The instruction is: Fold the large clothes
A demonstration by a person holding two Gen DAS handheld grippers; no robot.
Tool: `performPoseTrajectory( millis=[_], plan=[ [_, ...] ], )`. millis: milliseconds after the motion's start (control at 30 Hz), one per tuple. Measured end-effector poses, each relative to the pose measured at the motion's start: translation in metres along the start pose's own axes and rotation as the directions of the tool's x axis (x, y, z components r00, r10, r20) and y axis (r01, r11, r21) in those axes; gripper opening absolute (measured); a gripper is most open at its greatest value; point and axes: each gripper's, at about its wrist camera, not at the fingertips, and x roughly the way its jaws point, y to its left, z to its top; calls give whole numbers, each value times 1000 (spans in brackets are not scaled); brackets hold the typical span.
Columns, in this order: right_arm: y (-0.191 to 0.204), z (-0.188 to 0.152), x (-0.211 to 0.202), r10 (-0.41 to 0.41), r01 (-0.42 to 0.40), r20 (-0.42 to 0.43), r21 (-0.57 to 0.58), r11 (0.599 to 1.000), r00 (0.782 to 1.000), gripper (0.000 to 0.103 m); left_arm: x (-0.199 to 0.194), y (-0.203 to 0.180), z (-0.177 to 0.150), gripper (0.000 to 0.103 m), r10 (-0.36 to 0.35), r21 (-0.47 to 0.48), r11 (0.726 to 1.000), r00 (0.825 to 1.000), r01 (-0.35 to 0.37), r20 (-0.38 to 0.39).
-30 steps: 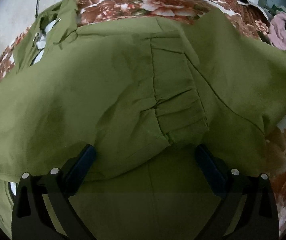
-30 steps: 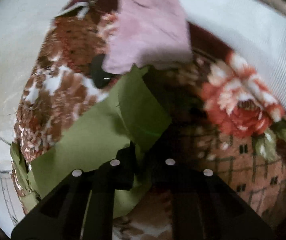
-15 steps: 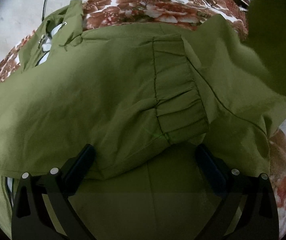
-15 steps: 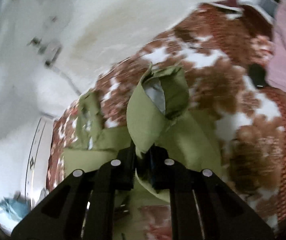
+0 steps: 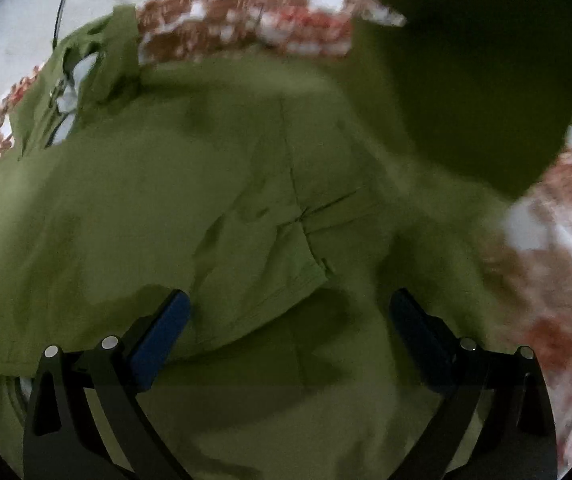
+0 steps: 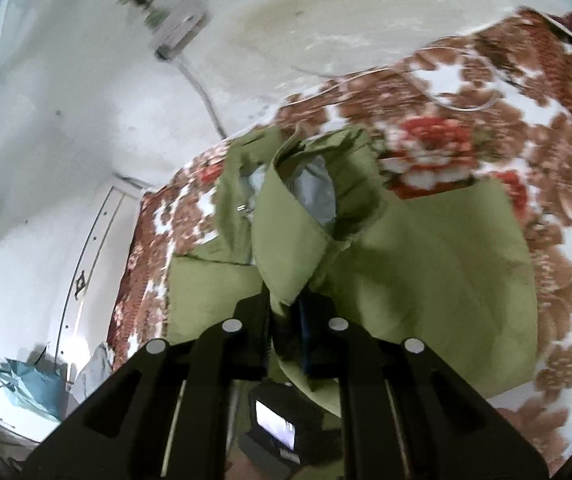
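An olive green jacket (image 5: pixel 165 200) lies spread on a floral blanket (image 5: pixel 245 12), its collar and zip (image 5: pixel 85 76) at the upper left. My left gripper (image 5: pixel 290 320) is open and empty, low over the jacket near a folded sleeve cuff (image 5: pixel 306 248). A dark, blurred flap of the jacket (image 5: pixel 478 80) hangs across the upper right of the left wrist view. In the right wrist view my right gripper (image 6: pixel 286 312) is shut on a fold of the jacket (image 6: pixel 286 248) and holds it raised above the rest of the garment (image 6: pixel 446 264).
The floral blanket (image 6: pixel 486 120) covers the bed around the jacket. A white wall (image 6: pixel 85 80) with a socket and cable (image 6: pixel 177 28) stands behind. Blue cloth (image 6: pixel 25 384) lies at the lower left, beside the bed. A small lit screen (image 6: pixel 275 426) shows under the right gripper.
My right gripper has carried its fold of the jacket up and over toward the garment's middle. The flap now covers more of the left wrist view. The left gripper stayed open, shifting slightly.
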Motion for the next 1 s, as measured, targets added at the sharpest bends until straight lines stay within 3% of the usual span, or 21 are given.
performPoseTrajectory(
  millis=[100,333,467,633,800,900,967,1000],
  plan=[
    [35,-6,28,24,-24,-27,-22,999,999,12,-37,24,-14,98,-14,-1,1000,998,15,56],
    [110,-33,111,40,-50,-109,-91,995,993,12,-97,130,-68,98,42,-121,992,998,-37,42],
    [142,-50,171,64,-76,-152,-71,995,986,12,-126,190,-96,98,66,-195,979,998,-61,16],
    [166,-80,237,66,-76,-200,-39,996,978,12,-150,260,-129,98,115,-246,962,993,-114,-11],
    [179,-108,290,10,-33,-258,-85,996,966,13,-156,306,-144,98,130,-294,947,991,-130,-22],
    [181,-124,316,-23,-10,-292,-110,994,956,27,-155,319,-147,98,116,-310,943,993,-119,-29],
    [182,-133,330,-39,-5,-308,-141,990,951,52,-154,321,-150,98,114,-303,945,993,-120,-36],
    [183,-137,334,-42,-8,-321,-154,988,946,57,-153,321,-150,98,111,-298,947,993,-118,-40]
  ],
)
